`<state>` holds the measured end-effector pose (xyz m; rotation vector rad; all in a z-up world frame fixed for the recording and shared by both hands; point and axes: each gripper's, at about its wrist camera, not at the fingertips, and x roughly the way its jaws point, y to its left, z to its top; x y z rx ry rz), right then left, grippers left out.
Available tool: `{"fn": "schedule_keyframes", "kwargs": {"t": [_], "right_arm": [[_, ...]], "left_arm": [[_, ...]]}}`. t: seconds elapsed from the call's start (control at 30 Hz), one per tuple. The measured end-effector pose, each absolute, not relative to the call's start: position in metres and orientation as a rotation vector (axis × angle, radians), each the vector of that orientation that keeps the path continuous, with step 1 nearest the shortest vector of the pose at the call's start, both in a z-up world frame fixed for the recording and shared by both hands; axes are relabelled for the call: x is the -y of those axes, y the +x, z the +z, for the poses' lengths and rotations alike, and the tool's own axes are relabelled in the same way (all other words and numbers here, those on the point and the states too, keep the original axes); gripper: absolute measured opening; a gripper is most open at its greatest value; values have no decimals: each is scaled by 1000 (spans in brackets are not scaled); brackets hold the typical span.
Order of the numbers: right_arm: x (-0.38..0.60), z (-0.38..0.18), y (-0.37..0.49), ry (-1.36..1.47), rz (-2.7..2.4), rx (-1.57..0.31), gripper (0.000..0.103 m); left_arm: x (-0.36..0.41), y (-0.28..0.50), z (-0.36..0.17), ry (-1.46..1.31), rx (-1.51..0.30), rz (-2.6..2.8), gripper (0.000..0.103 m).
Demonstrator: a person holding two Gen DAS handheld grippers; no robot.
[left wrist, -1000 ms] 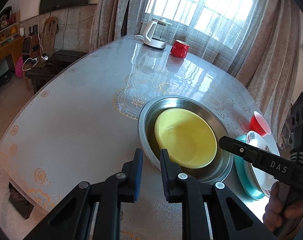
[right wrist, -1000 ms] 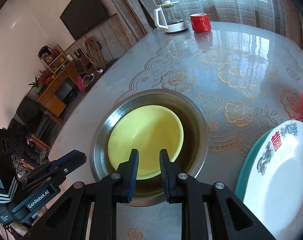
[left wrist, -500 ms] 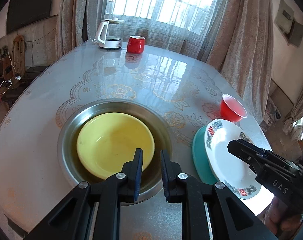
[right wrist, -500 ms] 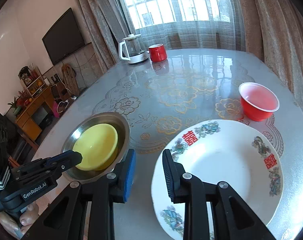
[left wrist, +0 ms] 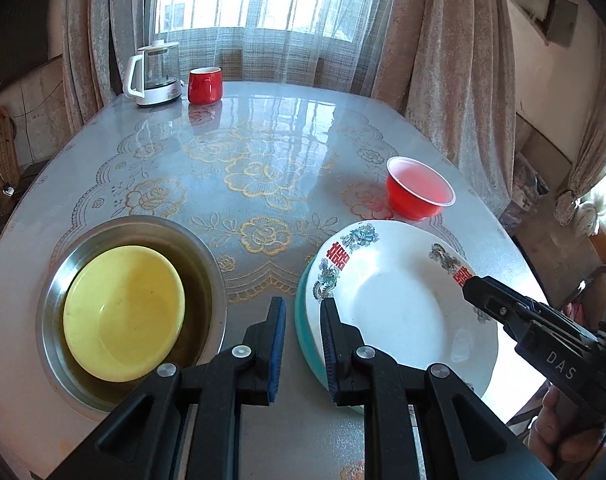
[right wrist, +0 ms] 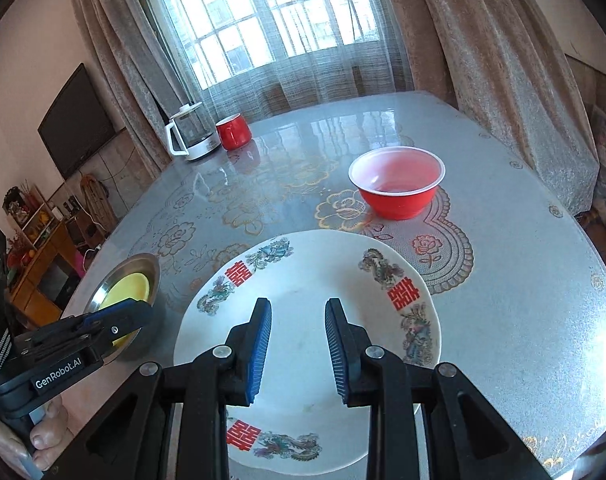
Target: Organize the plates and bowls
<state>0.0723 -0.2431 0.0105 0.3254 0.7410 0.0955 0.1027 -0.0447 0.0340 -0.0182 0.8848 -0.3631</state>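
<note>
A glossy round table (left wrist: 271,136) with a lace-patterned, gold-flowered cover fills a curtained room lit by a barred window.

The left gripper (left wrist: 301,344) hangs over bare cover at the near-left rim of the white plate (left wrist: 399,304). Its blue pads stand a narrow gap apart with nothing between them, so it reads as closed and empty. The right gripper (right wrist: 297,344) hovers above the middle of that same plate. Its jaws have just been opening, and now stand somewhat parted with only the plate's face showing through the gap; no pad presses on anything.

The plate, printed with red double-happiness characters and dragons, rests on a teal plate (left wrist: 303,332) whose edge peeks out on its left, so the flat pieces already form one stack. Left of the plate, across a strip of cover, a yellow bowl (left wrist: 123,312) sits nested in a steel basin (left wrist: 207,264). Beyond the plate, close to its far rim, a red plastic bowl (right wrist: 397,184) stands alone, probably the next piece to be gathered. Far beyond the plate, by the window, are a glass kettle (left wrist: 155,74) and a red mug (left wrist: 205,85).

Both tools point steeply downward and forward over the near edge of the table. A person's fingers (right wrist: 43,440) wrap the left tool's handle, low in the right wrist view.
</note>
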Motion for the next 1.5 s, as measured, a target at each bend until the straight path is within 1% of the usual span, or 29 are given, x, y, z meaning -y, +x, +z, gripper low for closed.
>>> {"fn": "schedule_keyframes", "kwargs": {"t": [0.3, 0.73, 0.77, 0.8, 0.87, 0.97, 1.13, 1.17, 1.27, 1.33, 1.4, 1.47, 1.5], "right_arm": [[275, -1, 84, 393, 49, -762, 28], [342, -6, 122, 528, -54, -762, 28], [347, -6, 126, 542, -59, -762, 28], [352, -7, 131, 550, -65, -761, 28], [361, -7, 141, 558, -85, -763, 28], [371, -7, 156, 574, -97, -761, 28], [386, -7, 185, 597, -113, -764, 28], [389, -8, 191, 599, -113, -766, 28], [394, -11, 205, 600, -119, -778, 28], [396, -14, 214, 597, -123, -790, 28], [398, -19, 220, 603, -121, -802, 28], [399, -24, 225, 601, -122, -811, 28], [399, -27, 228, 599, -119, -818, 25]], "left_arm": [[51, 115, 34, -15, -899, -325, 24], [87, 159, 30, -80, -982, -380, 25], [92, 163, 31, -81, -974, -398, 26], [98, 167, 32, -73, -967, -409, 34], [109, 174, 35, -67, -949, -430, 41], [126, 189, 38, -78, -949, -489, 47], [160, 223, 33, -108, -990, -531, 47], [167, 229, 30, -112, -1002, -534, 45], [184, 248, 25, -122, -1020, -554, 44], [192, 258, 20, -132, -1033, -557, 42], [198, 268, 15, -150, -1049, -565, 38], [203, 275, 9, -165, -1064, -574, 37], [206, 279, 4, -162, -1079, -572, 36]]}}
